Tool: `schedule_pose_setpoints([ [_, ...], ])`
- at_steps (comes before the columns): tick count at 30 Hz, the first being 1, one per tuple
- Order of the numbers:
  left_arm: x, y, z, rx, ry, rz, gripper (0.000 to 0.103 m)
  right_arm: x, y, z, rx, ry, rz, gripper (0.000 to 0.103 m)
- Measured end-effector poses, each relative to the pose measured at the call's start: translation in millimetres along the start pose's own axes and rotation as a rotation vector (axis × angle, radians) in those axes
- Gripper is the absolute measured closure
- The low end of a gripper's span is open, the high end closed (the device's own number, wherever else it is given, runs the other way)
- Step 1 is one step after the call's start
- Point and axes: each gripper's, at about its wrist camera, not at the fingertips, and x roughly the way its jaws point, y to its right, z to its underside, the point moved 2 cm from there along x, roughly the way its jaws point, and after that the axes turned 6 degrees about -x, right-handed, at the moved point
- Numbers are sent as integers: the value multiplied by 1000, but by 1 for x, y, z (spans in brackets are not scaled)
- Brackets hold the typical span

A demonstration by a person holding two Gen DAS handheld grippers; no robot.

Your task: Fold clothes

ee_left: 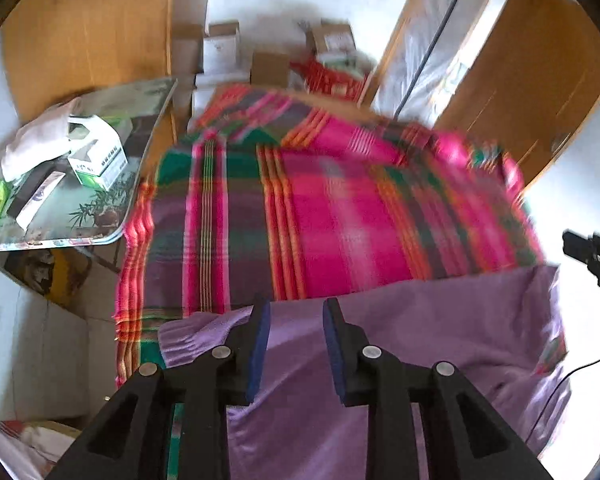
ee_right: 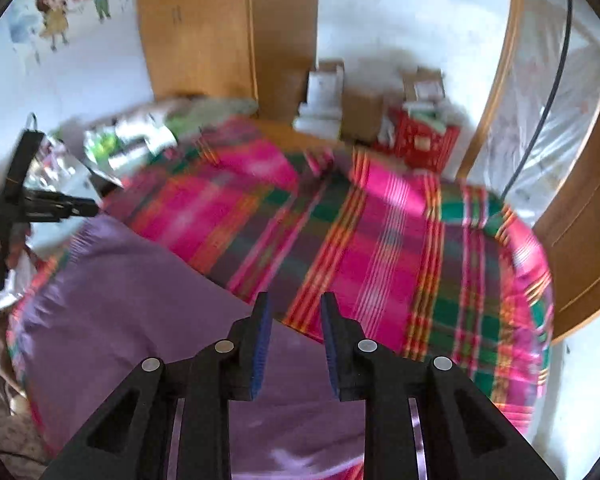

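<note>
Plaid bedspread (ee_left: 332, 208) in pink and green covers a bed flanked by wooden cupboards. One purple garment (ee_left: 400, 344) lies spread along its near edge, a ribbed cuff at the left. Two grippers hover above it, both with jaws parted and holding nothing: left gripper (ee_left: 296, 308) near the cuff, right gripper (ee_right: 292, 304) over the far hem. Judged advice: pinch one fabric layer at matching edges, lift evenly. Both views are blurred.

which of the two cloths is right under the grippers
The plain lilac garment, lying on the near edge of the pink-and-green plaid blanket; it has no stripes, and both open hand-held grippers hover over it.
</note>
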Motion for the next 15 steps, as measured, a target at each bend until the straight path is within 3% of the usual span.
schedule_pose_setpoints([
  [2,15,4,-1,60,-31,-40,75,27,-2,3,-54,-60,-36,76],
  [4,25,5,-1,90,-50,-55,75,47,-3,3,-138,-108,-1,74],
  [10,48,-5,-3,105,-104,-80,75,73,-3,0,-189,-144,-113,69],
  [15,52,-7,-2,143,-109,-71,75,87,-11,7,-228,-186,-146,69],
])
